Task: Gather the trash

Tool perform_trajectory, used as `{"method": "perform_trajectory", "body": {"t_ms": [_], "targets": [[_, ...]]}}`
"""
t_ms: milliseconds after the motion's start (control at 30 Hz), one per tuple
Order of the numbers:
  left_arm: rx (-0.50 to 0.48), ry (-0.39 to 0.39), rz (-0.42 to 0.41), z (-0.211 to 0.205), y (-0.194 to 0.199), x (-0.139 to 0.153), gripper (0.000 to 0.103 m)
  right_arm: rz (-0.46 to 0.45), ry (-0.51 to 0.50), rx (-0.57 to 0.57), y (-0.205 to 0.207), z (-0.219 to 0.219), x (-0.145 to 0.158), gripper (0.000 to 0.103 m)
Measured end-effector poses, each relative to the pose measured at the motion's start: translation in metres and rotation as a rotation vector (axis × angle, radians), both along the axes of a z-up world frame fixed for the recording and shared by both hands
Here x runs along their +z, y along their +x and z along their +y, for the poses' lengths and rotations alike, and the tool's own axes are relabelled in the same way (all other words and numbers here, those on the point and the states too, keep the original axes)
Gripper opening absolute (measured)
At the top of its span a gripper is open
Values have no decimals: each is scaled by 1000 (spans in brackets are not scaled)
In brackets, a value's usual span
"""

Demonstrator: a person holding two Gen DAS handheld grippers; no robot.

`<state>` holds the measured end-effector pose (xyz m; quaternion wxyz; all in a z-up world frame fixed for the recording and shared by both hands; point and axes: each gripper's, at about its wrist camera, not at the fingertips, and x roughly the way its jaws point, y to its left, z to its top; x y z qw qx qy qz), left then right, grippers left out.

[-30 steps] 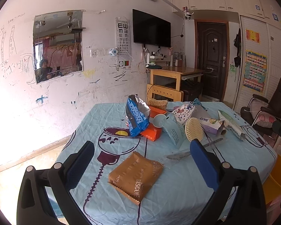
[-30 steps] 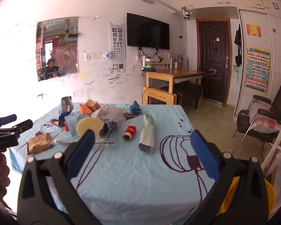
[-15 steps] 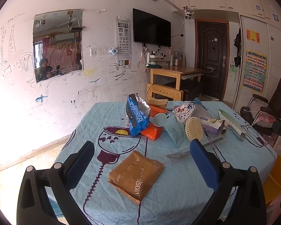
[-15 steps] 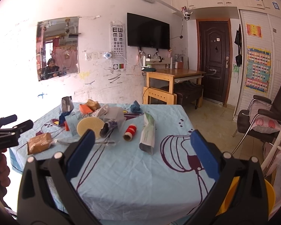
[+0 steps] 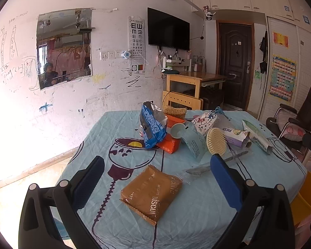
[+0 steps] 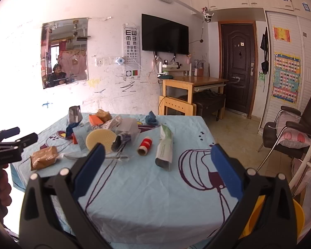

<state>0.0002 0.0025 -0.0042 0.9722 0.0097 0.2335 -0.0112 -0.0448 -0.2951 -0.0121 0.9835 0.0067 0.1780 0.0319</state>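
A brown biscuit wrapper [image 5: 151,193] lies flat near the table's front edge, between the spread fingers of my open left gripper [image 5: 157,178] and just beyond them. It shows again as the brown biscuit wrapper [image 6: 44,157] at the table's left. Behind it stand a blue snack bag [image 5: 152,129], an orange box [image 5: 169,145] and a pale paper cup [image 5: 177,130]. My right gripper [image 6: 158,166] is open above the tablecloth [image 6: 147,188], holding nothing. A green-white pouch [image 6: 164,147] and a red roll [image 6: 145,145] lie ahead of it. The left gripper [image 6: 14,137] appears at the far left.
A round yellow brush [image 5: 216,144], a purple carton [image 5: 236,139], a clear plastic strip [image 5: 217,161] and a patterned bag [image 5: 204,120] crowd the table's middle. A yellow bin [image 6: 277,222] stands by the table's right corner. A chair [image 6: 288,128] is on the right, a wooden desk [image 6: 192,87] behind.
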Motion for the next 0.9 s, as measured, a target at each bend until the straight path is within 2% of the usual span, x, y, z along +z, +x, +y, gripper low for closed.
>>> {"method": "perform_trajectory", "body": {"t_ms": [900], "targets": [[-3,2,1,-1,1,-1,97,-1,-2,-1,1,2,0,98]]}}
